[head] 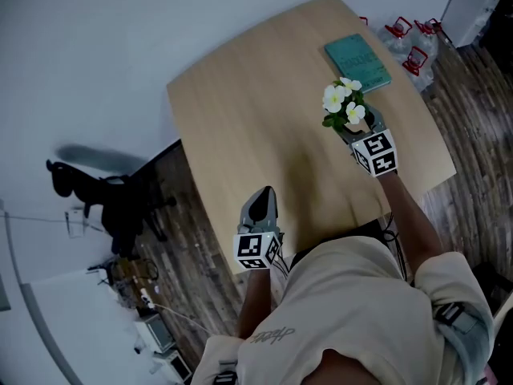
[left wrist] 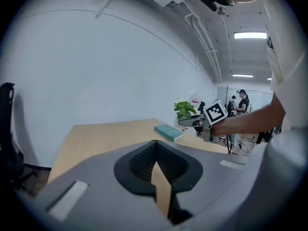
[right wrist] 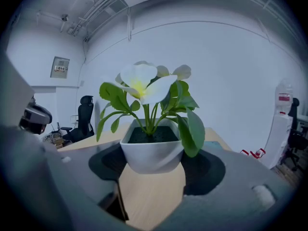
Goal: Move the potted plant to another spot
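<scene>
Plant (right wrist: 150,150), pinched in the right gripper (head: 357,128), hangs above the desk (head: 240,119) at two o'clock; set-down remains, while the left gripper (head: 259,204), pressed together, idles.

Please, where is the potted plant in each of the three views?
Head view: right of centre, potted plant in the right gripper, over the table.
Left gripper view: small, right of centre, just above the book.
Right gripper view: centre, between the jaws.
Shared landmark: the table.
</scene>
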Tool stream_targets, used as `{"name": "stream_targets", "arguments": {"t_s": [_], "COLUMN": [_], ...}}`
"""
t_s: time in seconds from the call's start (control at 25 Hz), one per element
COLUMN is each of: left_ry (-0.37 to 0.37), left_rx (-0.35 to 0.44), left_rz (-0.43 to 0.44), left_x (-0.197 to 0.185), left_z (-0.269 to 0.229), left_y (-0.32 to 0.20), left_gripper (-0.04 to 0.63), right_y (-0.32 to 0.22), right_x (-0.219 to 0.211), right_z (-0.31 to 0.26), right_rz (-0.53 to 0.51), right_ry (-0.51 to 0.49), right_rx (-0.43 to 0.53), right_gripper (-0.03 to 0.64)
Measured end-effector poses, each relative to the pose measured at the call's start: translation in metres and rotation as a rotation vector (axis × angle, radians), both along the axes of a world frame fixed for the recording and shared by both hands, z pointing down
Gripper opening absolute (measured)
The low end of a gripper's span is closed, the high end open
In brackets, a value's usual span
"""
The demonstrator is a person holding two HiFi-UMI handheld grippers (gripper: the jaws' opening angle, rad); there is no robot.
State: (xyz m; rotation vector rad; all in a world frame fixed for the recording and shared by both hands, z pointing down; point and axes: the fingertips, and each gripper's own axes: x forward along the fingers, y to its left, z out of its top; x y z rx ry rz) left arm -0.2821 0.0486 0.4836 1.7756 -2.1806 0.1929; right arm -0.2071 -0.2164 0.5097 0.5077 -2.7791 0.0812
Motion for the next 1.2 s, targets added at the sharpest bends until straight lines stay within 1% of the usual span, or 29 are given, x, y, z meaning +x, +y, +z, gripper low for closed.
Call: {"name": "stream_targets", "arguments": {"t_s": [0.24, 0.36, 0.48, 0.64, 0.84, 1.0, 1.2], "left_ry": [0.017, 0.046, 0.089, 0.1, 0.121, 0.132, 0.127], "left_rx": [0.014, 0.02, 0.031, 0.04, 0.036, 0.033, 0.026], "left_rz": [0.128, 0.191, 0.229, 0.278, 0.311, 0.318, 0.313], "left_x": [0.009, 0.011, 0.012, 0.018, 0.023, 0.039, 0.047], "left_z": [0.006, 0.011, 0.017, 0.019, 0.028, 0.034, 0.033], "left_y": [-0.013, -0.022, -0.029, -0.037, -0.044, -0.051, -0.054], "left_gripper": [0.017, 0.017, 0.017, 0.017, 0.017, 0.017, 0.017], "right_y": [0.015, 0.018, 0.023, 0.03, 0.037, 0.039, 0.036], "right_x": [0.048, 0.065, 0.086, 0.119, 0.149, 0.177, 0.189], "right_z": [0.01, 0.013, 0.018, 0.025, 0.034, 0.037, 0.041], "right_rz": [0.096, 0.156, 0.21, 0.277, 0.349, 0.368, 0.368], "right_ry": [0.037, 0.046, 0.062, 0.086, 0.106, 0.123, 0.132], "right_rx": [-0.003, 0.002, 0.004, -0.009, -0.022, -0.019, -0.015], "right_gripper": [0.333, 0.333, 0.333, 0.333, 0.333, 0.333, 0.333]}}
